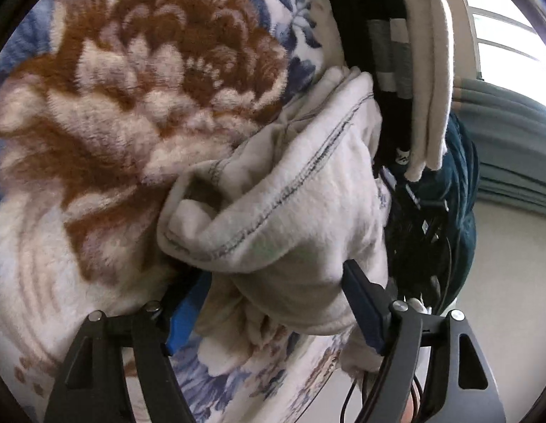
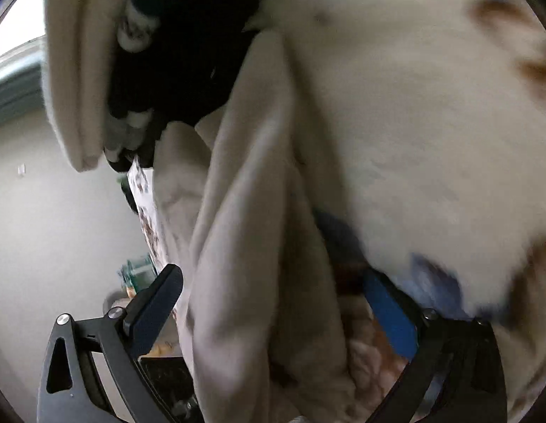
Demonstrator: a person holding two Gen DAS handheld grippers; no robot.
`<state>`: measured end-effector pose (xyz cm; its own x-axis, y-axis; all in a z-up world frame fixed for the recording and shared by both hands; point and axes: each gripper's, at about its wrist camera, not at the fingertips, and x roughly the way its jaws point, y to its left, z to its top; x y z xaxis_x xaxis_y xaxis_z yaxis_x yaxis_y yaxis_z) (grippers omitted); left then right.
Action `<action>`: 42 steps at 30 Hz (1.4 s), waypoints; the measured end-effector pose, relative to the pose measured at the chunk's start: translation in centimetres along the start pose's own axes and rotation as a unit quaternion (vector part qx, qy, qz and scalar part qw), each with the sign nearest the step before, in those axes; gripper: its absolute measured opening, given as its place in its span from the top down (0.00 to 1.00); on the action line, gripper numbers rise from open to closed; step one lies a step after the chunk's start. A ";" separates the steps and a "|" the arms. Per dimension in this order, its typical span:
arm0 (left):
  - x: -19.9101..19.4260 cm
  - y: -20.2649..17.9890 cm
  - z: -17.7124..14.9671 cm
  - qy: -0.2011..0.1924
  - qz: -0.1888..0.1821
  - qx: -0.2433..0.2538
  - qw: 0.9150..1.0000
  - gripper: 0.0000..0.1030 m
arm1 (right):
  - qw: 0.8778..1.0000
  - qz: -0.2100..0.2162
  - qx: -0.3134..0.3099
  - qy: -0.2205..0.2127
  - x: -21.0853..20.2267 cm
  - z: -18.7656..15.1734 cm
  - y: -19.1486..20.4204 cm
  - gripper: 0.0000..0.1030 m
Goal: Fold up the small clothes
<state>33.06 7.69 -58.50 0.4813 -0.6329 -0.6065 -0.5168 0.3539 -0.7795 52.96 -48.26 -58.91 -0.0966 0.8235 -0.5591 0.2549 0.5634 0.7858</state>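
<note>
A small cream fleece garment [image 1: 273, 211] with dark stitched seams lies bunched on a floral blanket [image 1: 114, 105]. My left gripper [image 1: 273, 299] is open, its blue pads on either side of the bunched cloth. In the right wrist view the same cream garment [image 2: 244, 246] fills the middle, blurred. My right gripper [image 2: 273, 303] is open with the cloth between its jaws; the right pad [image 2: 389, 313] is partly under the fabric.
A stack of folded clothes, dark navy with grey stripes [image 1: 386, 53] and a cream piece [image 1: 431, 70], sits at the blanket's edge; it also shows in the right wrist view [image 2: 160, 53]. A bright window [image 1: 502, 35], teal curtain [image 1: 502, 141] and pale wall [image 2: 43, 229] lie beyond.
</note>
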 end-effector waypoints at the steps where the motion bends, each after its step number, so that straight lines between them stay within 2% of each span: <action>1: -0.1 -0.1 0.1 0.002 0.003 0.005 1.000 0.28 | 1.000 0.010 0.000 0.002 0.1 0.3 0.2 0.00; 3: -0.7 -0.3 0.1 0.003 0.002 0.015 1.000 0.28 | 0.999 0.033 -0.011 -0.018 -0.1 0.5 1.0 0.07; 4: -1.0 -0.3 0.1 0.004 0.008 0.019 1.000 0.28 | 0.999 0.029 -0.019 -0.023 -0.1 0.5 1.4 0.37; 5: -1.3 -0.2 0.0 0.004 0.011 0.021 1.000 0.28 | 0.999 0.013 -0.022 -0.023 0.2 0.5 1.7 0.75; 6: -1.8 -0.1 0.0 0.004 0.012 0.021 1.000 0.28 | 0.999 -0.001 -0.020 -0.027 0.3 0.2 1.9 0.79; 8: -2.5 0.2 0.0 0.008 0.026 0.024 0.999 0.28 | 0.998 0.001 -0.014 -0.053 -0.2 -0.9 2.0 0.82; 11: -4.2 0.2 0.0 0.011 0.044 0.046 0.998 0.28 | 0.991 0.035 0.039 -0.120 -2.9 -3.9 0.8 0.83; 14: -5.2 -0.3 0.1 0.019 0.063 0.083 0.994 0.28 | 0.971 0.047 0.101 -0.209 -6.8 -9.1 -1.3 0.84; 15: -5.4 -0.5 0.1 0.022 0.071 0.097 0.993 0.28 | 0.954 0.049 0.139 -0.259 -8.7 -12.4 -2.5 0.84; 17: -5.4 -1.1 0.3 0.029 0.080 0.122 0.989 0.28 | 0.926 0.035 0.189 -0.325 -10.8 -17.1 -3.9 0.84; 18: -5.2 -1.4 0.5 0.034 0.082 0.133 0.987 0.28 | 0.903 0.030 0.227 -0.363 -12.1 -20.4 -5.1 0.84; 19: -4.9 -1.8 0.6 0.037 0.084 0.141 0.986 0.28 | 0.890 0.030 0.251 -0.379 -12.4 -22.1 -5.7 0.83; 20: -4.6 -2.1 0.8 0.041 0.088 0.151 0.984 0.28 | 0.877 0.035 0.287 -0.383 -12.6 -24.1 -7.2 0.77; 21: -4.2 -2.5 1.0 0.048 0.089 0.158 0.982 0.28 | 0.875 0.032 0.308 -0.373 -13.0 -24.8 -8.4 0.75; 23: -3.8 -3.3 1.2 0.054 0.092 0.175 0.979 0.28 | 0.875 0.018 0.340 -0.344 -13.2 -26.2 -10.0 0.50; 24: -3.5 -4.2 1.2 0.056 0.092 0.186 0.977 0.28 | 0.877 0.013 0.338 -0.340 -13.8 -27.0 -10.3 0.45; 25: -3.1 -5.1 1.3 0.058 0.091 0.196 0.974 0.28 | 0.885 -0.004 0.324 -0.334 -14.6 -27.4 -10.0 0.41; 27: -2.1 -7.7 1.0 0.060 0.098 0.231 0.966 0.28 | 0.898 -0.035 0.288 -0.331 -17.0 -27.8 -9.5 0.40; 28: -1.5 -8.8 0.7 0.062 0.094 0.247 0.963 0.28 | 0.903 -0.066 0.264 -0.333 -18.4 -27.9 -8.9 0.40; 30: 0.4 -11.5 -0.4 0.071 0.101 0.293 0.948 0.28 | 0.908 -0.111 0.226 -0.334 -20.6 -27.1 -8.2 0.40; 32: 2.6 -13.4 -1.5 0.079 0.114 0.332 0.933 0.28 | 0.914 -0.116 0.201 -0.333 -22.3 -25.5 -9.1 0.40; 35: 6.0 -15.2 -3.2 0.086 0.155 0.380 0.908 0.28 | 0.926 -0.120 0.181 -0.308 -23.5 -21.5 -11.9 0.40; 37: 7.1 -15.6 -3.9 0.084 0.177 0.389 0.900 0.28 | 0.940 -0.122 0.171 -0.270 -22.7 -18.0 -13.5 0.40; 39: 7.4 -16.0 -4.4 0.080 0.183 0.387 0.900 0.28 | 0.951 -0.134 0.164 -0.227 -21.4 -15.5 -14.2 0.40; 40: 7.3 -16.0 -4.6 0.071 0.197 0.384 0.899 0.28 | 0.955 -0.136 0.152 -0.216 -21.0 -14.8 -14.1 0.49; 41: 7.2 -16.1 -4.6 0.066 0.205 0.382 0.899 0.28 | 0.957 -0.139 0.137 -0.214 -20.9 -14.5 -13.7 0.84; 42: 7.1 -16.2 -4.7 0.065 0.206 0.380 0.899 0.28 | 0.958 -0.164 0.105 -0.211 -21.2 -14.1 -12.4 0.94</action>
<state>41.49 -5.75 -49.45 0.2466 -0.3975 -0.8838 0.0238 0.9142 -0.4045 38.27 -71.76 -53.07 0.1808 0.4789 -0.8590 0.4687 0.7259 0.5033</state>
